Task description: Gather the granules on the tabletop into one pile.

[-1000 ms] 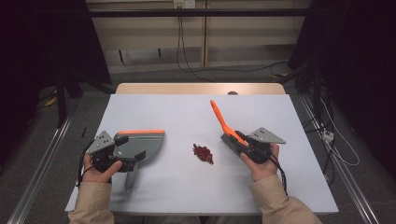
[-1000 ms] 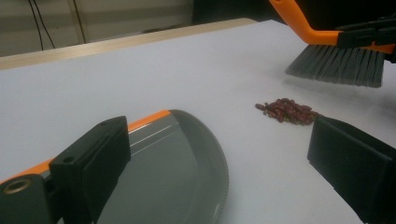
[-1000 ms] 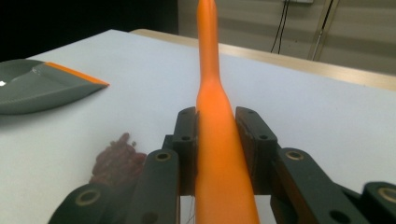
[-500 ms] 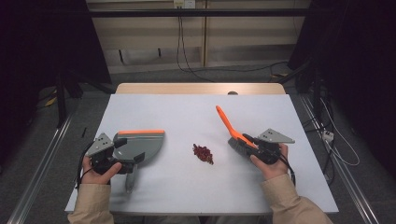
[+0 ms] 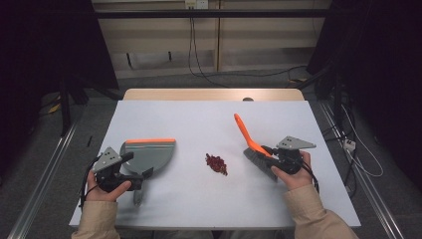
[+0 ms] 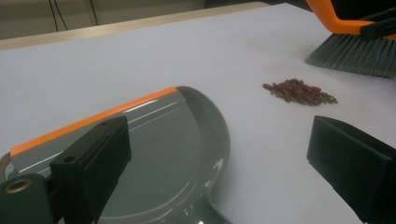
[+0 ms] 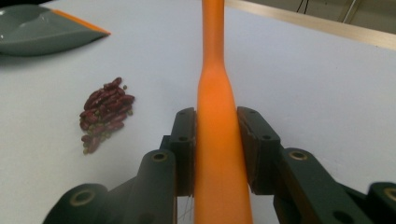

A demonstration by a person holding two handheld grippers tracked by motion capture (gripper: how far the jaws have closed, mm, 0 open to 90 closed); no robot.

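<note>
One small heap of red beans (image 5: 216, 164) lies mid-frame between the dustpan (image 5: 148, 155), beside the spread left gripper (image 5: 130, 169), and the brush (image 5: 253, 148) pinched by the right gripper (image 5: 273, 155).

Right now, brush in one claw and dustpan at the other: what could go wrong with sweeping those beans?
1. The right claw grips the brush on its smooth orange handle; pressing the bristles down could twist it.
2. The left claw stands open around the dustpan handle, so a push may shove the pan away.
3. The beans lie loose, apart from the pan's orange lip; a fast stroke could scatter them.
</note>
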